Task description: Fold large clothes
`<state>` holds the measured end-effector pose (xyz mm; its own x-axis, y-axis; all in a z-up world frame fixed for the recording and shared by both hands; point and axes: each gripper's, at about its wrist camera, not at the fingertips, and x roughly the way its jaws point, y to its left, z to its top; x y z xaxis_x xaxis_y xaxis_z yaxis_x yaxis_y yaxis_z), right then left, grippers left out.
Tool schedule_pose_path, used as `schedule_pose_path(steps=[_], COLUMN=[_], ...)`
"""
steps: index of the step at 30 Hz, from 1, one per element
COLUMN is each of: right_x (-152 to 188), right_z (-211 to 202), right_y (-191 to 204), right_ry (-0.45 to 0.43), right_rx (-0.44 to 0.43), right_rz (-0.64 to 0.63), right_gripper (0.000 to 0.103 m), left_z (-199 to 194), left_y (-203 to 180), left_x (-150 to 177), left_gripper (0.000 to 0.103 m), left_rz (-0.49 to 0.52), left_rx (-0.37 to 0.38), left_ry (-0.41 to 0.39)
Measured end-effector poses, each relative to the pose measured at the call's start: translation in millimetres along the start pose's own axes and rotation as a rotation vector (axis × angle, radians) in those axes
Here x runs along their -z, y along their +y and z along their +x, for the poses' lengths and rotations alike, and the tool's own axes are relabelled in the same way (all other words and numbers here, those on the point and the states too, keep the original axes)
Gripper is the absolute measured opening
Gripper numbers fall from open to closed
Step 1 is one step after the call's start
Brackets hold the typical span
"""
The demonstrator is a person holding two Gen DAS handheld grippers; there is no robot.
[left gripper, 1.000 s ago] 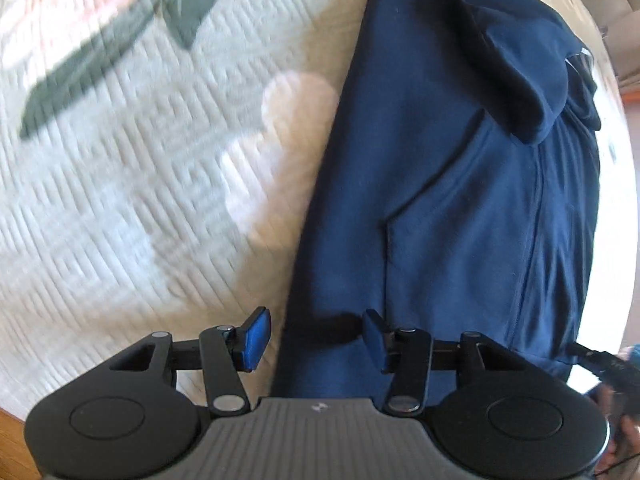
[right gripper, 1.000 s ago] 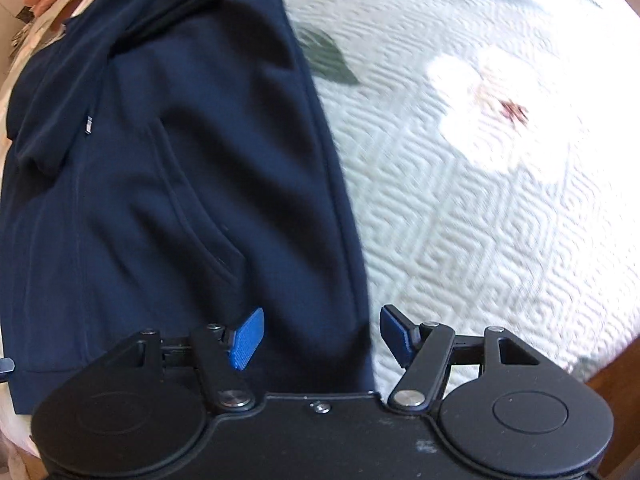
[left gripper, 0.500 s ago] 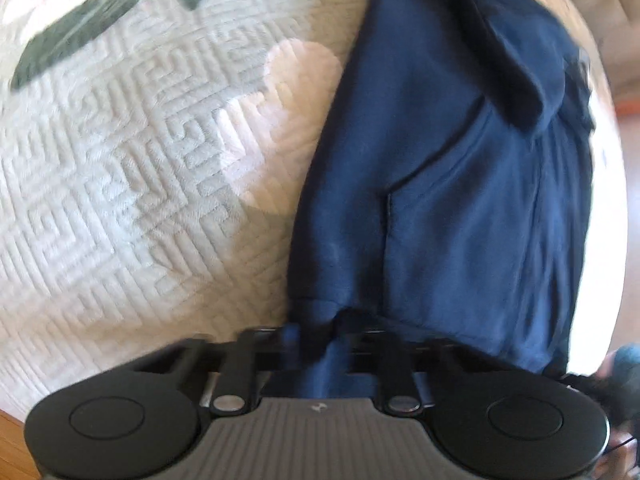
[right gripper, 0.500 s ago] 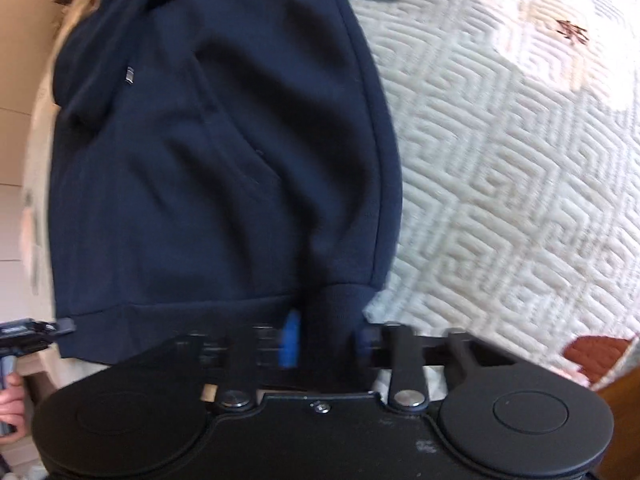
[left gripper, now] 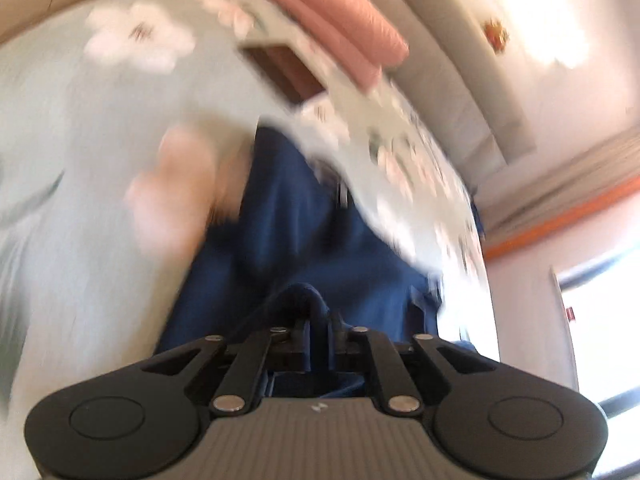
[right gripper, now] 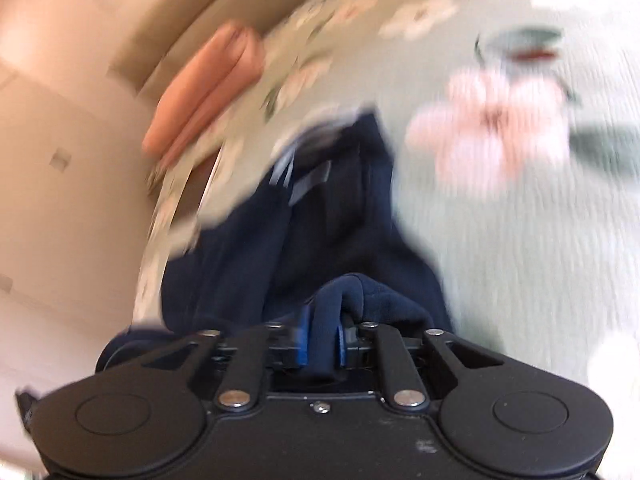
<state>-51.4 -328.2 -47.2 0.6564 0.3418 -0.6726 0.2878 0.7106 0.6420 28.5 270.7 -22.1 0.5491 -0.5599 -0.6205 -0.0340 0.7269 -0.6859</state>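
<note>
Left claw and right claw each pinching hem fold of navy fleece hoodie, lying on pale floral quilted bed.

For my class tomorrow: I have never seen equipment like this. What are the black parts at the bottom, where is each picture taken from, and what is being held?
No robot here: a person holds a two-finger tool in each hand, each with a camera looking along its jaws. One picture looks from the left gripper, one from the right gripper. Both are shut on the navy hoodie, each pinching a fold of its fabric. It lies on a floral quilt; pink folded items sit further back. Both pictures are motion-blurred.
</note>
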Motion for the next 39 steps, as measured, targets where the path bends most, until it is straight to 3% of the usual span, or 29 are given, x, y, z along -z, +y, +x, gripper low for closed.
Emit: schedule_pose_path(steps=[1,2,5,6,11,14,18,28,29,30,31,32,33,39], right_x=[-14.4,-21.8,-34.0,-33.2,-34.7,-33.0,-48.4,-51.8,-49.3,-45.9,-41.2,-34.7,-27.7,-1.5], right_z=[8.8,10.2,22.1,27.0,68.5,80.1,112.3,138.6,140.7,141.7,139.6,134.3,127.8,99.9], right_y=[0.1,-0.9,11.0,16.6,20.8,26.2,22.2,0.1,1.3,4.3,10.3,18.9,28.5,60.4], right_ry=[-0.021,-0.049,-0.107,-0.103,-0.013,-0.015,-0.007,0.061,0.068,0.069,0.05,0.004,-0.039,-0.126], right_rx=[0.019,0.044,0.131,0.161,0.23,0.255,0.267,0.229,0.216,0.202,0.204,0.237,0.258,0.276], right_rz=[0.018,0.015,-0.127,-0.186,-0.387,-0.449,-0.488,-0.395,-0.394,-0.403,-0.432,-0.477,-0.533,-0.66], right_gripper=[0.026,0.038,0.05,0.056,0.062,0.074,0.075,0.075,0.071,0.058,0.047,0.026,0.014,0.007], left_z=[9.9,16.5,36.2,41.0,92.9,111.3,129.4,175.3,179.7,181.6,181.8,179.1,174.0,138.5], left_y=[-2.8,-4.0,-6.4,-7.3,-15.5,-21.4,-27.8,-26.8,-25.4,-26.2,-29.5,-35.5,-40.9,-72.9], left_x=[-15.2,-22.8,-34.6,-34.1,-28.1,-30.1,-39.1,-52.9,-52.6,-52.3,-51.6,-50.3,-48.4,-34.3], left_gripper=[0.015,0.02,0.03,0.032,0.035,0.037,0.048,0.052,0.05,0.043,0.028,0.015,0.01,0.006], left_rz=[0.004,0.023,0.074,0.095,0.248,0.339,0.407,0.423,0.413,0.408,0.41,0.421,0.425,0.435], left_rx=[-0.002,-0.023,-0.057,-0.067,-0.167,-0.209,-0.234,-0.224,-0.23,-0.247,-0.292,-0.332,-0.324,-0.206], left_ry=[-0.037,-0.07,-0.091,-0.077,0.061,0.081,0.068,0.093,0.095,0.096,0.091,0.084,0.076,0.001])
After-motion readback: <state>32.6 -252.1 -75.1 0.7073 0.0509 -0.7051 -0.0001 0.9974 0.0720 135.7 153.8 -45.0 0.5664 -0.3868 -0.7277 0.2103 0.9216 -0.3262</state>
